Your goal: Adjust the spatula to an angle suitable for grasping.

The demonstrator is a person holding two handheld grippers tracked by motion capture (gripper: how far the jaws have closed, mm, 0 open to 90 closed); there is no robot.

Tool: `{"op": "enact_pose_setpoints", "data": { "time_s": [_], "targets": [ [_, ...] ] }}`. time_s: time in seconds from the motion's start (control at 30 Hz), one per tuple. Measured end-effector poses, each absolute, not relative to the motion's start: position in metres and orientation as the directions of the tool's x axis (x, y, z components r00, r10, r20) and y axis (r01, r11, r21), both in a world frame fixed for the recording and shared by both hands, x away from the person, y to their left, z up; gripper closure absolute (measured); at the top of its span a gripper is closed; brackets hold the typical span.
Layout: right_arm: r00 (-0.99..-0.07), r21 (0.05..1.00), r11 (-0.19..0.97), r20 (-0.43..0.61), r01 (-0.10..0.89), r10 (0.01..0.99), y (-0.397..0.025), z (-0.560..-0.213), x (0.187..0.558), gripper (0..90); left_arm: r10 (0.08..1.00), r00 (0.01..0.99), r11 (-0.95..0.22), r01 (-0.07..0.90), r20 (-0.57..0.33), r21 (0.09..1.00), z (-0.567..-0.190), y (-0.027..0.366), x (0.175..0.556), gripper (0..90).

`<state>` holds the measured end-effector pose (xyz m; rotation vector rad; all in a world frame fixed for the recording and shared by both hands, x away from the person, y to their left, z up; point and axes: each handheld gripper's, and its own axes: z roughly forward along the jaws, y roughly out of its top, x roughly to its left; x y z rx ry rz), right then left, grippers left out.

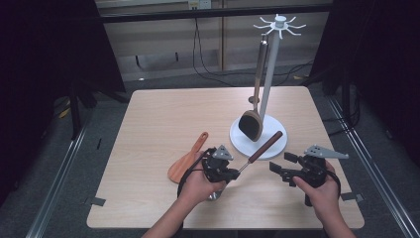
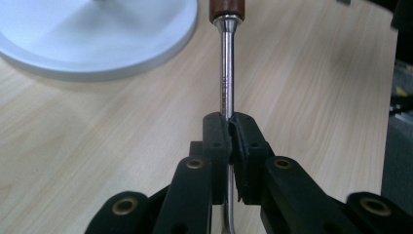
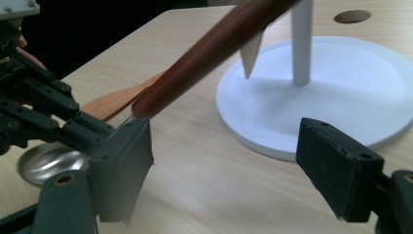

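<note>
The left gripper (image 1: 229, 171) is clamped on the thin steel neck of a ladle (image 1: 257, 151), probably because that narrow part fits between the jaws and keeps the wooden handle free. The ladle sits at the table's (image 1: 163, 119) near edge, its bowl low by the hand, its long axis rising toward the white stand (image 1: 270, 144). The right gripper (image 1: 282, 167) waits nearby, spread wide, holding nothing. An orange spatula (image 1: 188, 157) lies flat beside the left gripper.

Ladle (image 1: 257, 152): steel shaft, brown wooden handle, tilted up toward the table's far right, bowl near the front edge.
</note>
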<state>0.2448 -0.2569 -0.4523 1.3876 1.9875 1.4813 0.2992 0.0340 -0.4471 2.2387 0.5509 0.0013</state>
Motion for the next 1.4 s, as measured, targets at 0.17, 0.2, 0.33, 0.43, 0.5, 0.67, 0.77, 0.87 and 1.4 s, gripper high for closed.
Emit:
{"op": "enact_pose_setpoints", "data": {
  "time_s": [0.17,0.2,0.33,0.43,0.5,0.67,0.77,0.87,1.4],
  "targets": [
    [-0.538,0.849,-0.013,0.347,0.529,0.769,-0.237,-0.451,0.244,32.9,0.415,0.896,-0.54,0.381,-0.157,0.75,-0.444,0.034,0.296,85.2],
    [-0.538,0.848,-0.023,0.356,0.529,0.764,-0.234,-0.451,0.244,35.4,0.423,0.892,-0.522,0.383,-0.159,0.763,-0.443,0.034,0.294,85.2],
    [-0.536,0.839,-0.05,0.391,0.543,0.748,-0.225,-0.452,0.243,46.3,0.447,0.882,-0.507,0.385,-0.146,0.771,-0.441,0.033,0.291,85.2],
    [-0.527,0.838,-0.077,0.408,0.54,0.745,-0.217,-0.451,0.243,53.2,0.468,0.872,-0.49,0.389,-0.141,0.78,-0.44,0.033,0.287,85.2],
    [-0.522,0.836,-0.091,0.419,0.541,0.743,-0.212,-0.449,0.243,58.2,0.481,0.866,-0.477,0.387,-0.135,0.789,-0.44,0.033,0.285,85.2],
    [-0.523,0.827,-0.09,0.431,0.555,0.735,-0.2,-0.448,0.246,63.8,0.498,0.857,-0.472,0.399,-0.135,0.786,-0.441,0.036,0.282,85.2],
    [-0.526,0.823,-0.09,0.438,0.561,0.728,-0.197,-0.449,0.249,65.1,0.511,0.85,-0.477,0.402,-0.126,0.781,-0.442,0.039,0.281,85.2],
    [-0.534,0.826,-0.086,0.435,0.557,0.725,-0.194,-0.45,0.251,67.0,0.513,0.85,-0.478,0.401,-0.122,0.781,-0.442,0.039,0.28,85.2],
    [-0.517,0.803,-0.122,0.483,0.583,0.707,-0.181,-0.454,0.26,75.6,0.534,0.84,-0.478,0.396,-0.099,0.784,-0.442,0.035,0.274,85.1]
  ]
}}
